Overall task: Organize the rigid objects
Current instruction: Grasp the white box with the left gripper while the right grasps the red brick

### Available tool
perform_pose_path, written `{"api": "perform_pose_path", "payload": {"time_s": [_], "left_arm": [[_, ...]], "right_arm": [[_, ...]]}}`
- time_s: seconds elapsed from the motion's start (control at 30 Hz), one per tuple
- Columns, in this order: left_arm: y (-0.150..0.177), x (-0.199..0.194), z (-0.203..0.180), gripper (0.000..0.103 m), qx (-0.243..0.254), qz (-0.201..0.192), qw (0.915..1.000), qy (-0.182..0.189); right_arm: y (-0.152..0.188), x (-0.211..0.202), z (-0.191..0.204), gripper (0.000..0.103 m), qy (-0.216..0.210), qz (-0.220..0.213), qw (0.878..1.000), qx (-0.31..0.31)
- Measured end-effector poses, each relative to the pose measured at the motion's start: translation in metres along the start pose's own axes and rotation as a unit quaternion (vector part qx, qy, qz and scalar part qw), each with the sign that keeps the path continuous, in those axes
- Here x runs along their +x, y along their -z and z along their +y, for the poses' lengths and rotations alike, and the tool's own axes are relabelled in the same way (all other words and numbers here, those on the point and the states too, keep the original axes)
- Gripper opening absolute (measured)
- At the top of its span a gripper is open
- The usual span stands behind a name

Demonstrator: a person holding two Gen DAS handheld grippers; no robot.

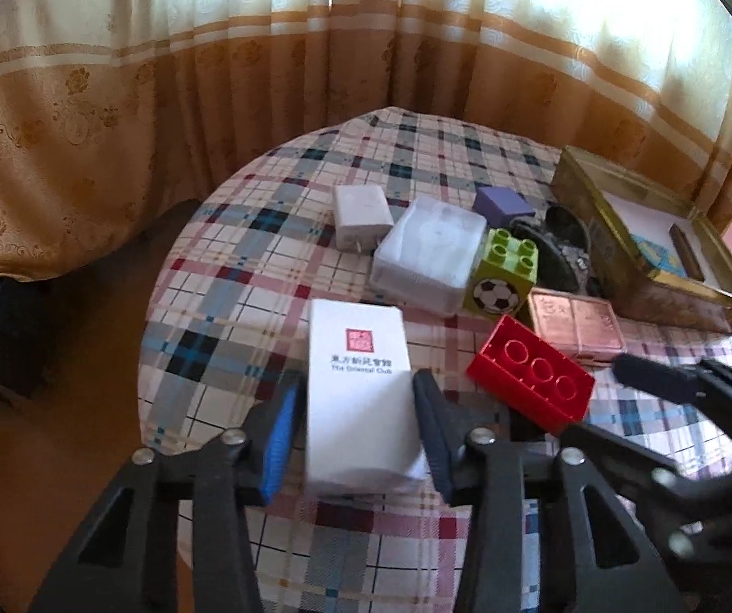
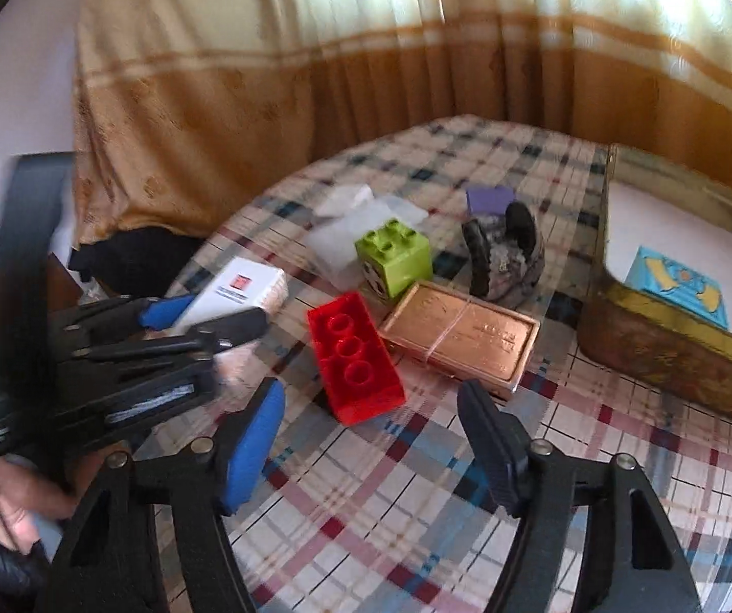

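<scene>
White carton (image 1: 361, 398), printed with a red seal and dark lettering, is found lying flat near the front edge of the round table, bracketed by the left gripper (image 1: 356, 408); its blue-padded finger (image 1: 276, 439) and black finger (image 1: 435, 424) stand just beside the carton's long sides, and whether they already press on it cannot be told from either view. The right gripper (image 2: 376, 439) is held wide apart and empty above the cloth, short of the red building brick (image 2: 353, 357). Should the carton be squeezed hard, its thin card walls could be crushed; should it be gripped lightly near one end, it might pivot or slip out when lifted. The red building brick lies close to the carton's right, and the copper-coloured tin (image 2: 460, 334) touches or nearly touches the brick, so a sideways sweep could knock both. Crowding is also a risk further back, where a translucent plastic box (image 1: 430, 253), a green block with a football print (image 1: 504, 270), a white charger (image 1: 361, 214), a purple box (image 1: 504, 204) and a dark shell-like object (image 2: 506, 250) sit tightly together. An open brass-coloured tin (image 2: 672, 352) stands at the right, seemingly the place for sorted items. The table is covered by a plaid tablecloth (image 1: 243, 276), which could drag or wrinkle, and brown-and-cream floral curtains (image 1: 110, 102) hang behind it, lit by daylight.
</scene>
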State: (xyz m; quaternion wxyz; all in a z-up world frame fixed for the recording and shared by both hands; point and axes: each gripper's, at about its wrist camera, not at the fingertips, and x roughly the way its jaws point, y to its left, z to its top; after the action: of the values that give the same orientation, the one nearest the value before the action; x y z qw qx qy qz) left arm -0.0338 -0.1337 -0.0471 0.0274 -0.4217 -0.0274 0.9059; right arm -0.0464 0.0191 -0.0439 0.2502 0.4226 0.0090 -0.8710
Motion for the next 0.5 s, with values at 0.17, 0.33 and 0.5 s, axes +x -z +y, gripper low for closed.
{"api": "perform_pose_path", "payload": {"time_s": [0.17,0.33,0.5], "left_arm": [[-0.002,0.001,0.005,0.042,0.001,-0.005,0.9999,-0.010],[-0.001,0.003,0.004,0.042,0.003,-0.004,0.9999,-0.009],[0.000,0.004,0.003,0.042,0.006,-0.005,0.9999,-0.015]], "right_arm": [[-0.003,0.020,-0.001,0.061,-0.021,0.028,0.999,-0.006],[-0.007,0.029,0.009,0.059,-0.018,0.027,0.999,-0.019],[-0.007,0.028,0.016,0.036,-0.004,0.031,0.999,-0.041]]}}
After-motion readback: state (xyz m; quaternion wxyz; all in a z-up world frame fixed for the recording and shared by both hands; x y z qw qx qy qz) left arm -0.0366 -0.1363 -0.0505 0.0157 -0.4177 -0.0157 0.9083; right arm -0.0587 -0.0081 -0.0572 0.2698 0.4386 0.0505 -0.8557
